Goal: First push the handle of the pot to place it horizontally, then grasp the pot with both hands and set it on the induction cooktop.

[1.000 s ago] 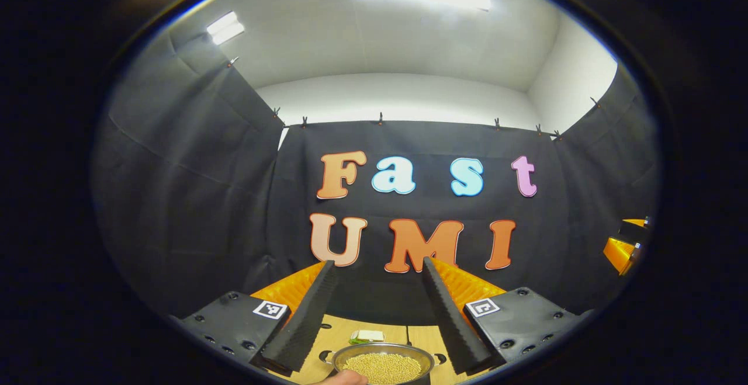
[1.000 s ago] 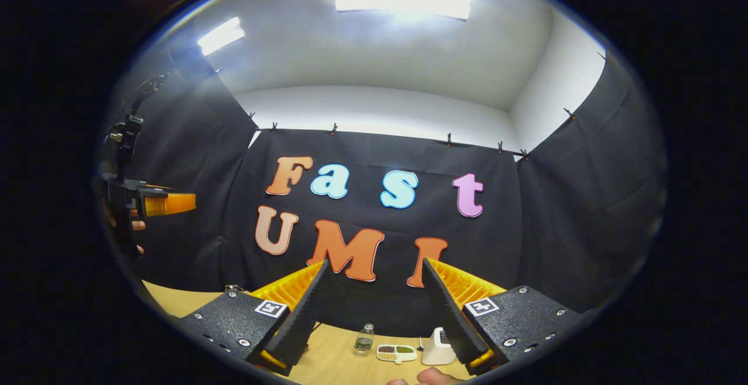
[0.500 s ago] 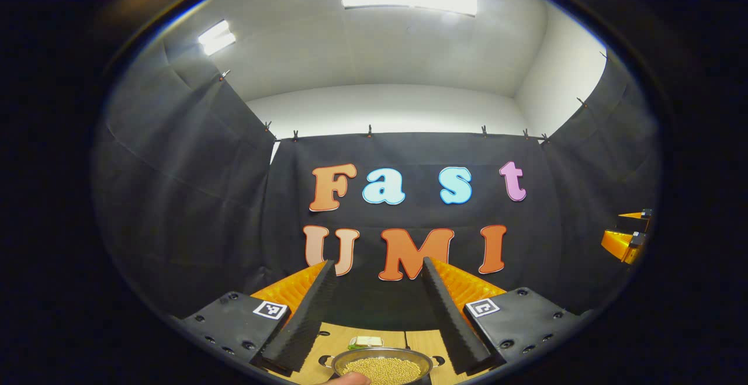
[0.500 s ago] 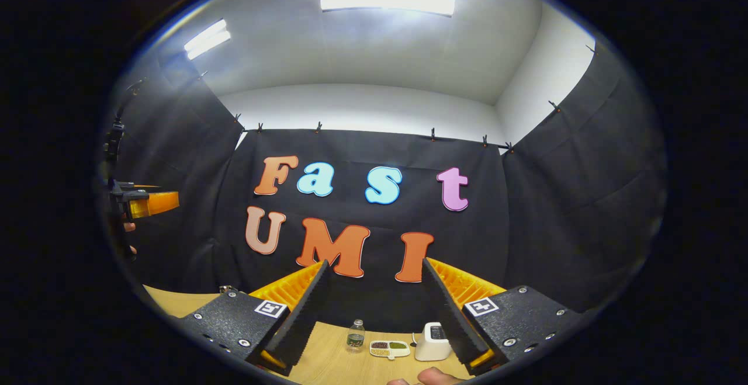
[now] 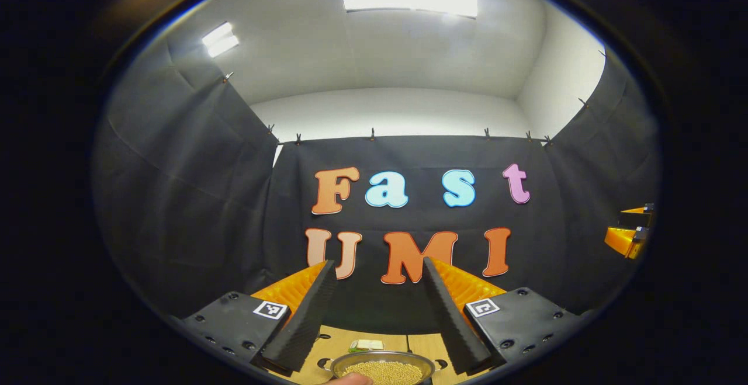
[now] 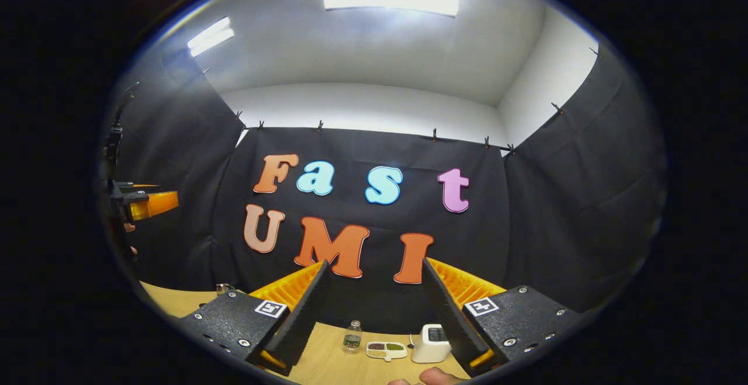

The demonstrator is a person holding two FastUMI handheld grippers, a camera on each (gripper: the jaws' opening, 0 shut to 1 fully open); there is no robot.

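A steel pot [image 5: 383,369] full of small yellow grains sits on the wooden table [image 5: 336,341], low in the left gripper view, below and between that gripper's fingers. One small side handle [image 5: 323,363] shows at its left. My left gripper [image 5: 377,263] is open, held above the pot and apart from it. A fingertip [image 5: 350,379] shows at the pot's near rim. My right gripper [image 6: 375,263] is open too, with nothing between its fingers, held over the table [image 6: 327,361].
A small green and white packet [image 5: 367,345] lies behind the pot. In the right gripper view a small bottle [image 6: 351,338], a divided dish [image 6: 385,350] and a white appliance [image 6: 429,343] stand near the back wall. Black cloth walls close the booth.
The left gripper view has tipped up a little, so the pot sits lower in it. The right gripper view shifted slightly sideways. Both grippers stayed open.
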